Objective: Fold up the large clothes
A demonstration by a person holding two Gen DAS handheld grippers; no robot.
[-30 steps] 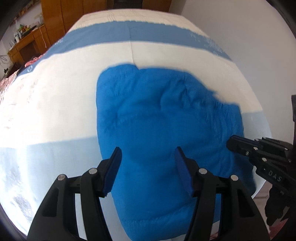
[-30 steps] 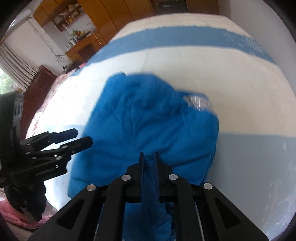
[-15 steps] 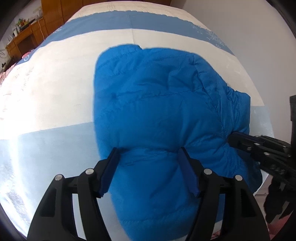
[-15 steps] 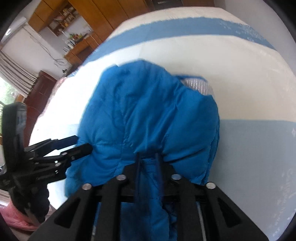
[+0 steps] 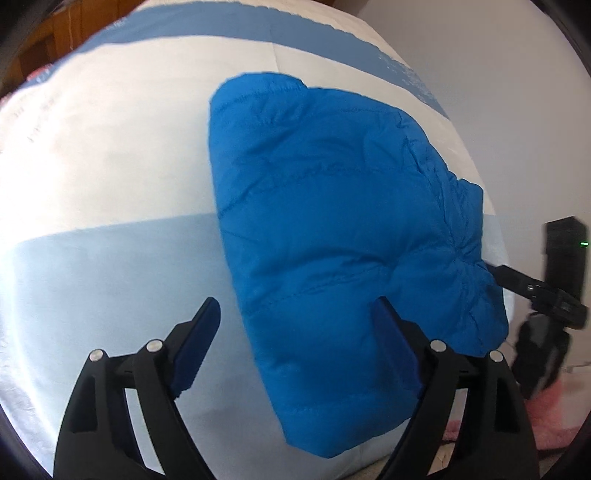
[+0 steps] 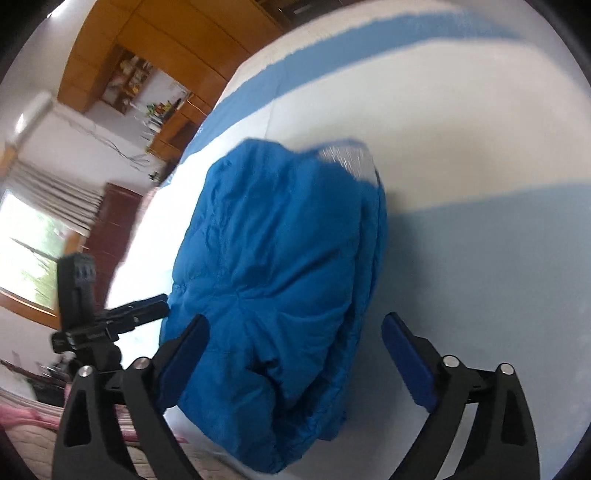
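A bright blue padded jacket (image 5: 332,221) lies folded in a thick bundle on the bed (image 5: 110,166), close to its near edge. My left gripper (image 5: 295,321) hovers over the jacket's near left corner, its jaws opening. One fingertip is over the sheet, and the other rests by the fabric without pinching it. In the right wrist view the jacket (image 6: 280,277) sits between the wide, still opening jaws of my right gripper (image 6: 295,336), and neither pad presses on it. A patch of silver lining (image 6: 347,158) shows at the far end. Each view shows the other gripper beside the bundle.
The sheet has white, pale blue and darker blue bands (image 6: 369,33). A pink cloth (image 5: 554,417) lies below the bed's near edge. Wooden cabinets (image 6: 147,44) and a window (image 6: 26,240) stand beyond the bed's left side. A white wall (image 5: 498,74) runs along its right side.
The right gripper, shut on a fold of the jacket before, has opened wide and let go. The left jaws have spread further. Both grippers sank, and the jacket now rests on the bed.
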